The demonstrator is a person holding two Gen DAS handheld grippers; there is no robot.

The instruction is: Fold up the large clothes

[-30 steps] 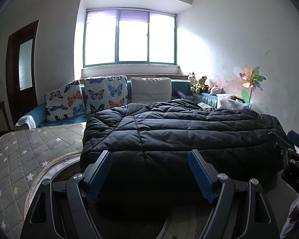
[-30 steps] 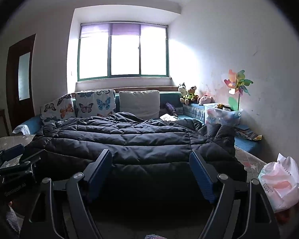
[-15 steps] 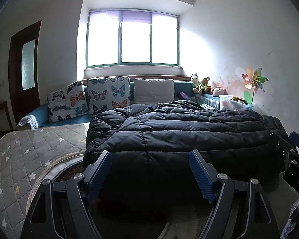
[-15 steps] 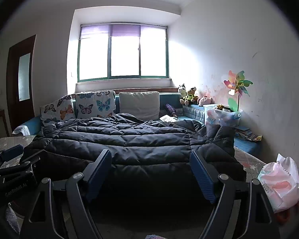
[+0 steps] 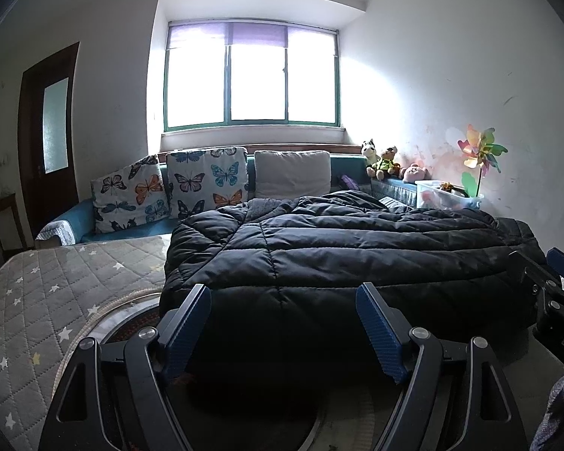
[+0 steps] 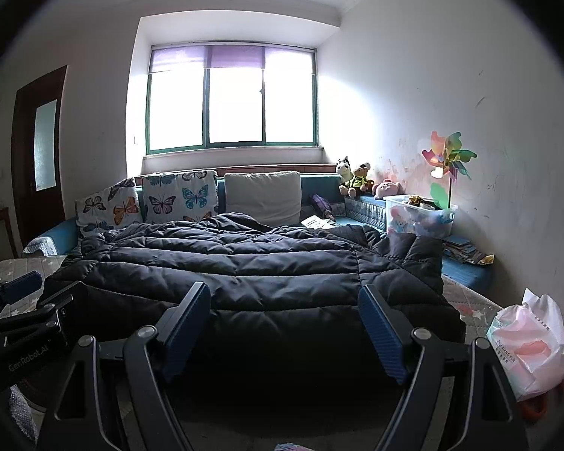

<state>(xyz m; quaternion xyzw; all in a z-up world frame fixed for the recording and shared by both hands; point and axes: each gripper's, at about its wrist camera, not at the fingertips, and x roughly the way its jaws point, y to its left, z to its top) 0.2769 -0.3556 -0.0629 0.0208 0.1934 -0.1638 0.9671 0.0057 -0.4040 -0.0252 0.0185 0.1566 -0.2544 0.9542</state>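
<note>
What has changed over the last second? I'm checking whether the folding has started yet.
Nothing visibly changed. The left gripper and right gripper stay open and still in front of the near edge of the black padded coat, neither touching it, and the coat lies spread on the bed as before.
</note>
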